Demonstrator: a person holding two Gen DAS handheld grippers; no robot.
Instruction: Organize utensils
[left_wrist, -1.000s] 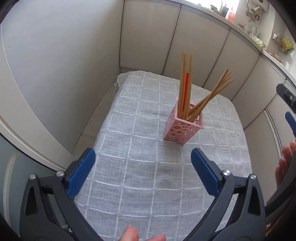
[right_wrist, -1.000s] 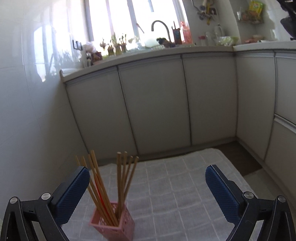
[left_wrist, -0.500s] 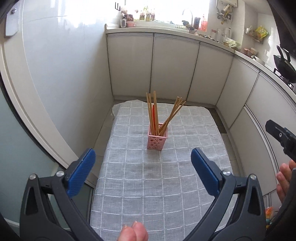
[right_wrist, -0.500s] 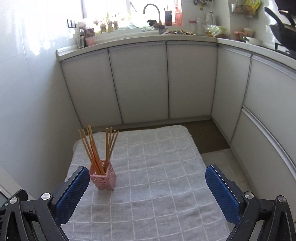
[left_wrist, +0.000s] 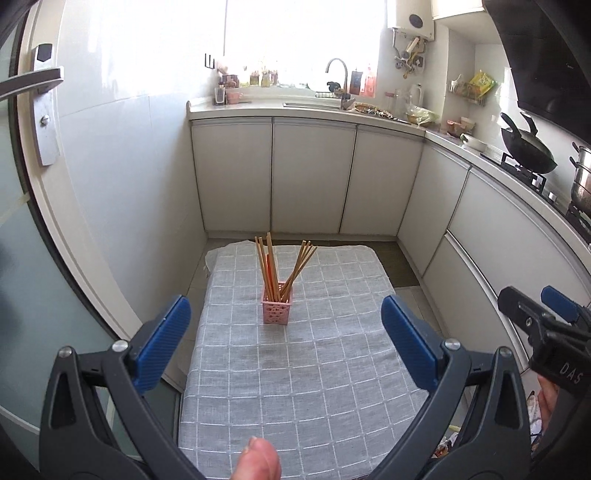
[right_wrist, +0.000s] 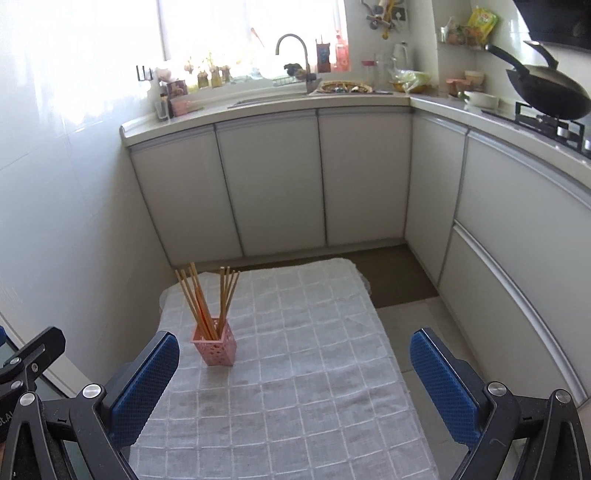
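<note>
Chopsticks (left_wrist: 275, 267) stand bundled in a small pink perforated holder (left_wrist: 276, 313) on the desk, which is covered by a grey checked cloth (left_wrist: 295, 373). The sticks fan into two groups, one leaning toward 11 o'clock and one toward 1 o'clock, with a single orange-red stick among the pale wooden ones. In the left wrist view the holder sits at 12 o'clock from the left gripper (left_wrist: 286, 332), well apart from it, on the far half of the cloth. That gripper's jaws are spread wide with nothing between them. In the right wrist view the holder (right_wrist: 214, 345) lies at about 10 o'clock from the right gripper (right_wrist: 295, 373), near its left blue pad but not touching it; these jaws are also released and bare. White cabinets (right_wrist: 273, 181) ring the room beyond, with a black wok (right_wrist: 546, 94) on the stove at 2 o'clock.
</note>
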